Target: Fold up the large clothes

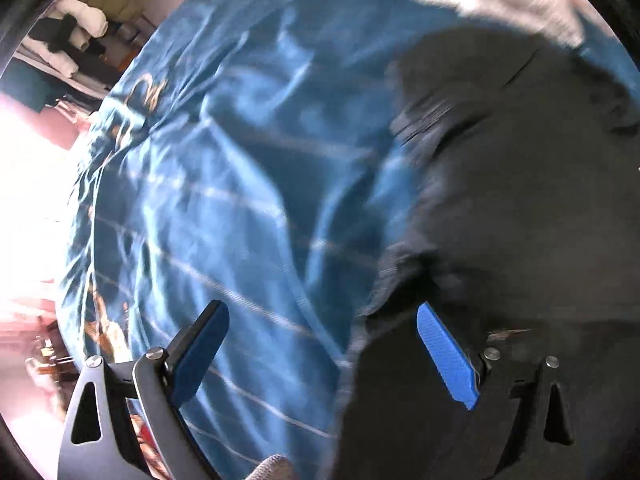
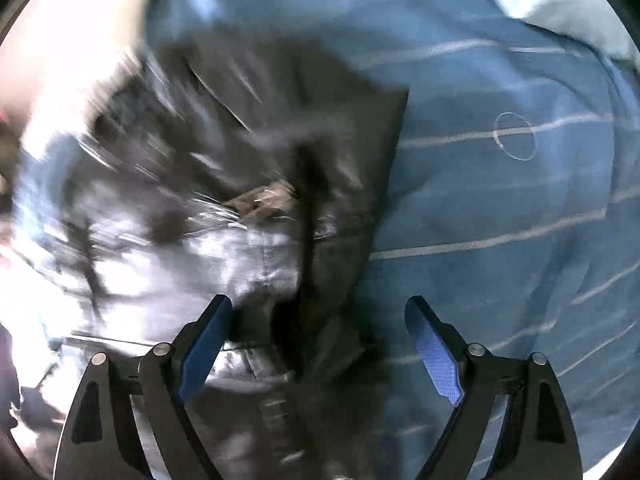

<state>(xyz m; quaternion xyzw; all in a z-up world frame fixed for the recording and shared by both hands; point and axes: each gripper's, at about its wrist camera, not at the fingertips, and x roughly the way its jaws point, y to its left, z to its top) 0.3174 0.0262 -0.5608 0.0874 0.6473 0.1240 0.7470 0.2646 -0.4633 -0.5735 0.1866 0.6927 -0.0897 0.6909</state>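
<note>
Both wrist views look steeply down, close over the blue bedcover (image 1: pixel 224 184). The left view sits at the left edge of the dark garment (image 1: pixel 520 200), the right view over its right edge. They share garment and cover.

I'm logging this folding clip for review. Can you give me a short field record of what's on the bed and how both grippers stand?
surface: blue bedspread with thin pale stripes
garment: dark jacket lying on the bedspread, blurred
left gripper: open, nothing between the jaws, at the jacket's edge
right gripper: open, above the jacket, not gripping
background: stacked clothes beyond the bed
</note>
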